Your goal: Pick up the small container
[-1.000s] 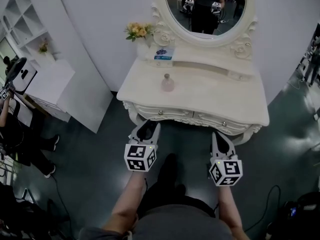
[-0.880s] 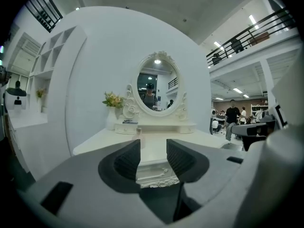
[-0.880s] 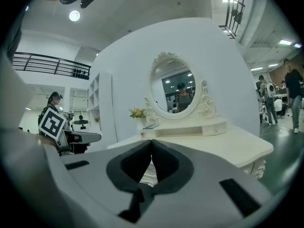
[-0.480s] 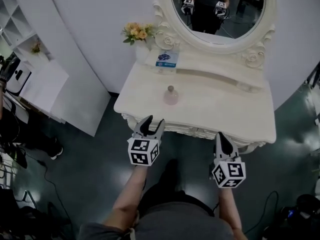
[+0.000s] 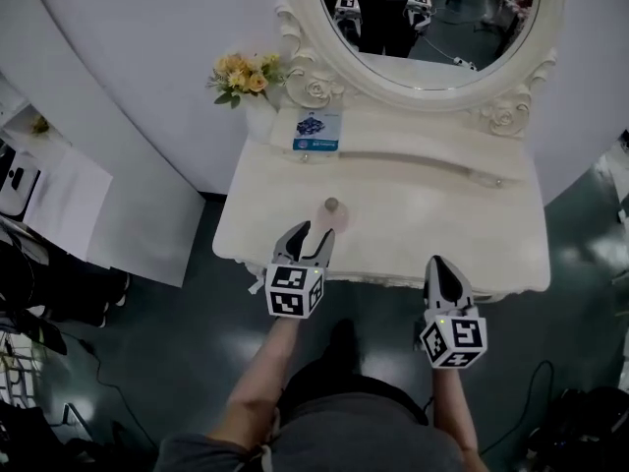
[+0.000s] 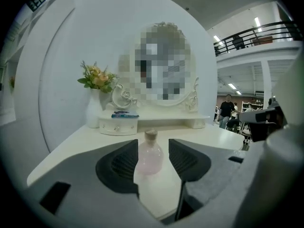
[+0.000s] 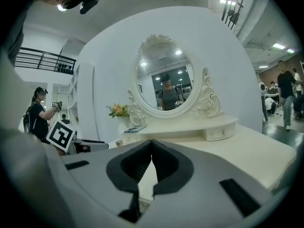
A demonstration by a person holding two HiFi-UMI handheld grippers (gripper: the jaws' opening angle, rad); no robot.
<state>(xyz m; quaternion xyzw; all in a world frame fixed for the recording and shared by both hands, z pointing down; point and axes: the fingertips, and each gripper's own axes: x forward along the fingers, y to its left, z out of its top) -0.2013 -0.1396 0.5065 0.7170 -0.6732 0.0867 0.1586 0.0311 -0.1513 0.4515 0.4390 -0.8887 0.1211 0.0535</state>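
A small pink round bottle with a cork stopper (image 5: 332,214) stands upright on the cream dressing table (image 5: 442,234), near its front left. My left gripper (image 5: 313,232) reaches over the table's front edge, and its tips stop just short of the bottle. In the left gripper view the bottle (image 6: 150,156) shows in the gap of the left gripper (image 6: 153,144). The jaws are open and the pads are clear of the glass. My right gripper (image 5: 438,264) hangs at the table's front edge, shut and empty, as the right gripper view shows (image 7: 151,144).
A white vase of yellow flowers (image 5: 243,77) stands at the back left, beside a low drawer shelf carrying a blue packet (image 5: 315,131). An oval mirror (image 5: 432,13) rises behind. A white cabinet (image 5: 59,200) stands on the floor to the left.
Both grippers have moved forward to the table. The left one now reaches over the front edge close to the bottle, and its jaws have spread wider. The right stays shut.
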